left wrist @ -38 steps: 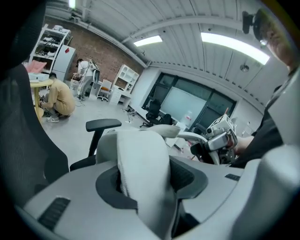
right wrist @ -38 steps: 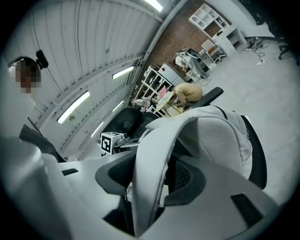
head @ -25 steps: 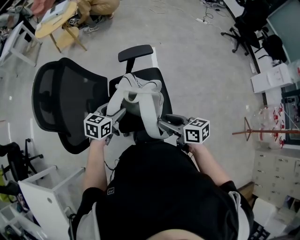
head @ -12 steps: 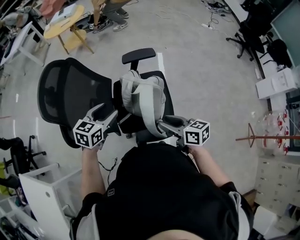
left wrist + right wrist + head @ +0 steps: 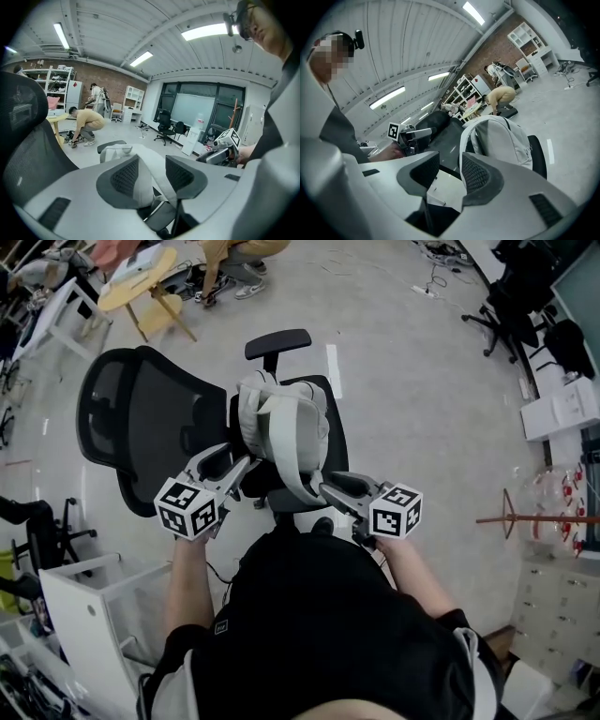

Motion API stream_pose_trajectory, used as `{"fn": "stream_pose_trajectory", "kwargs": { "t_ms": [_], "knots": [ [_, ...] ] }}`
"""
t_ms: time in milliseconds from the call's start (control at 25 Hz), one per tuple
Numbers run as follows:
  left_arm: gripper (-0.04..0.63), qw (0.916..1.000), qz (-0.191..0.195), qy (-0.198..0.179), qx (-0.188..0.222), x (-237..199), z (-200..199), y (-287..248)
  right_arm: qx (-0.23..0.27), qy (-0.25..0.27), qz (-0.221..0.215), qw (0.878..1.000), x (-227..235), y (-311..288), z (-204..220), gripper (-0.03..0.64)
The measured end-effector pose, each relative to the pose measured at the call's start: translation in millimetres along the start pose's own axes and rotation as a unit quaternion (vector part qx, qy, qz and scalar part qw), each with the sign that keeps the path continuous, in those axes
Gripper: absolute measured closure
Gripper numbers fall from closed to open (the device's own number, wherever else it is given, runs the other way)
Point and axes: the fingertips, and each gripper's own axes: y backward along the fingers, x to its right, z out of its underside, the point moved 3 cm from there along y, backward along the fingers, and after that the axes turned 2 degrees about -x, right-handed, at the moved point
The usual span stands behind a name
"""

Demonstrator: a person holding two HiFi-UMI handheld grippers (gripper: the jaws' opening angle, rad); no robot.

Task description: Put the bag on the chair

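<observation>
A white and grey backpack [image 5: 286, 418] stands on the seat [image 5: 335, 442] of a black office chair, against its mesh backrest [image 5: 141, 423]. One strap hangs off the front of the seat. My left gripper [image 5: 236, 463] is just left of the bag and apart from it. Its jaws have just been closing, but they are open with nothing pressed between them; the bag [image 5: 119, 151] shows beyond the gap. My right gripper [image 5: 328, 488] is at the strap's lower end, its jaws also just closing. They are open too, with the bag [image 5: 501, 140] ahead of them.
A white open cabinet [image 5: 84, 606] stands close at the lower left. A round wooden table [image 5: 136, 277] and a crouching person [image 5: 86, 122] are beyond the chair. A wooden coat stand [image 5: 525, 518], white boxes [image 5: 558, 409] and other black chairs [image 5: 506, 296] are to the right.
My left gripper has let go of the bag's straps and drawn back to the left. The bag has settled onto the seat. The right gripper has eased back a little.
</observation>
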Motion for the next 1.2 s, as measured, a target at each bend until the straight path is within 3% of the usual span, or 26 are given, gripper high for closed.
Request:
{"fn": "stream_pose_trajectory", "kwargs": {
  "t_ms": [200, 400, 680, 800, 880, 960, 1080, 1200],
  "knots": [
    [0.451, 0.9996, 0.027, -0.003, 0.003, 44.3, 0.5, -0.4, 0.038, 0.047, -0.014, 0.998, -15.3, 11.6, -11.3, 0.500],
    [0.496, 0.9983, 0.027, -0.052, -0.001, 60.7, -4.2, 11.7, 0.093, 0.046, 0.000, 0.995, -28.0, 25.9, -25.5, 0.542],
    [0.540, 0.9968, 0.016, -0.067, 0.040, 27.9, -19.9, 53.7, 0.149, 0.043, 0.026, 0.987, -47.8, 26.1, -47.6, 0.571],
    [0.555, 0.9968, 0.004, -0.055, 0.059, 2.4, -28.7, 83.7, 0.170, 0.053, 0.037, 0.983, -66.8, 8.5, -61.1, 0.577],
    [0.561, 0.9963, -0.003, -0.053, 0.067, -12.3, -30.7, 101.8, 0.184, 0.080, 0.027, 0.979, -89.3, -8.8, -69.5, 0.583],
    [0.563, 0.9945, -0.019, -0.077, 0.068, -23.9, -29.9, 114.3, 0.186, 0.120, 0.027, 0.975, -112.6, -27.3, -77.9, 0.586],
    [0.563, 0.9908, -0.036, -0.108, 0.074, -33.2, -28.2, 128.2, 0.177, 0.180, 0.058, 0.966, -138.4, -49.2, -86.5, 0.588],
    [0.563, 0.9885, -0.043, -0.114, 0.090, -37.4, -33.1, 137.4, 0.184, 0.217, 0.082, 0.955, -154.3, -56.0, -95.0, 0.588]
  ]
}}
